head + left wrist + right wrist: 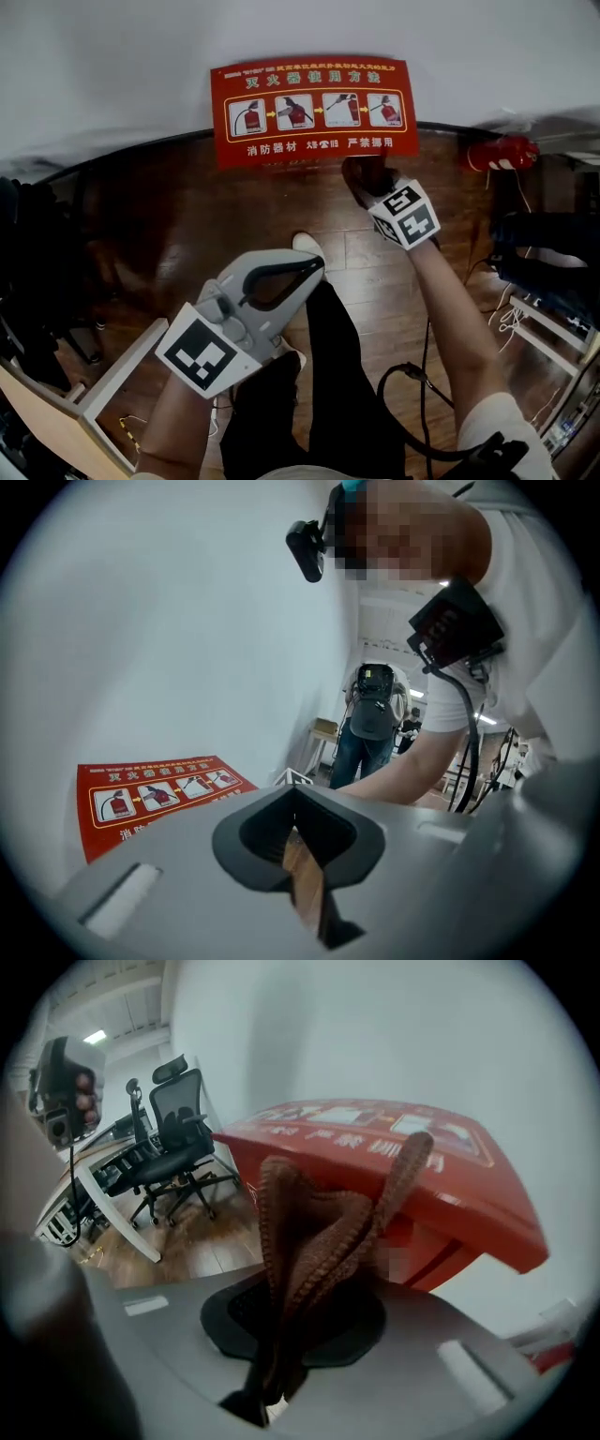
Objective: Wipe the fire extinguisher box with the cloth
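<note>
The right gripper is clamped on a dark brown cloth, a ribbed, knit-looking rag with corded edges that stands up out of the jaws in loose folds, one long corner reaching up across the near edge of the box. Whether the cloth presses on the box or hangs just short of it cannot be told. The box is red, with a flat, smooth lid that overhangs its front. It stands on the floor against the white wall. The lid carries white and yellow Chinese print: the heading 灭火器使用方法, a row of four white-framed pictures of an extinguisher joined by yellow arrows, and below them 消防器材 and 严禁挪用; a line of smaller print at the top is too fine to read. The left gripper is held well back from the box, its grey moulded body near the person's legs, its jaws drawn together to a thin slit with nothing between them. The floor is dark, glossy wood planking. A red extinguisher lies to the right of the box, and a black mesh-backed office chair stands by a white desk further off
</note>
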`<action>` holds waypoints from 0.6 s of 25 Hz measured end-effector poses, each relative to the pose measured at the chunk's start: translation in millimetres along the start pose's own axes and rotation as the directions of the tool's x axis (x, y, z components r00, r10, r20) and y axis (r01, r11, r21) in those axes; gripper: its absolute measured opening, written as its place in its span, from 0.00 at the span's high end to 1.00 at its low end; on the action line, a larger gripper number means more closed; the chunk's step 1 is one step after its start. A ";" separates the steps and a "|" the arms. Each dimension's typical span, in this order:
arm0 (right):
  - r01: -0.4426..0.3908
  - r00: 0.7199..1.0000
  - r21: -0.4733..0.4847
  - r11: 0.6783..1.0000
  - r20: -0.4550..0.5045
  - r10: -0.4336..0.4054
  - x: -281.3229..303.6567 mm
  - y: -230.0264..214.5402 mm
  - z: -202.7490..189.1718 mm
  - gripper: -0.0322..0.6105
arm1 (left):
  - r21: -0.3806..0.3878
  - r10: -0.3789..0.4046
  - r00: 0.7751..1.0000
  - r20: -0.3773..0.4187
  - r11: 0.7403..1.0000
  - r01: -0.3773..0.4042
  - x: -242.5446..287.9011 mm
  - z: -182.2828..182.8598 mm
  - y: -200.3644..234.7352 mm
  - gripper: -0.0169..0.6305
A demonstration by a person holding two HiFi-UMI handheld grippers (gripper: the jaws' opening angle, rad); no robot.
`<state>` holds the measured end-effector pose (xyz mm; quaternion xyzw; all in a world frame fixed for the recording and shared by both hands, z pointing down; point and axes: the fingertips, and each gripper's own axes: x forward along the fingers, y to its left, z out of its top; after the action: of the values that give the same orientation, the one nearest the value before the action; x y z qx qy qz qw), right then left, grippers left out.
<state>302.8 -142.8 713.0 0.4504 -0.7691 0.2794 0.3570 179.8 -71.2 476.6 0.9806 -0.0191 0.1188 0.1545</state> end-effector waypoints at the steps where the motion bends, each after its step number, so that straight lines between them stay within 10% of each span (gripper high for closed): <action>1: -0.006 1.000 0.006 1.000 -0.014 0.006 10.0 -1.9 -5.3 0.87 | -0.007 0.004 1.000 -0.001 1.000 -0.004 1.6 -3.2 3.2 0.97; 15: -0.039 0.974 0.172 0.984 -0.214 0.076 165.9 -19.0 -110.0 0.87 | -0.082 0.054 0.998 -0.023 0.995 -0.056 3.1 -61.1 54.2 0.97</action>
<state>296.2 -150.3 912.7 0.4224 -0.7116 0.4011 0.3928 164.9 -104.0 550.0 0.9713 -0.0495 0.1323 0.1915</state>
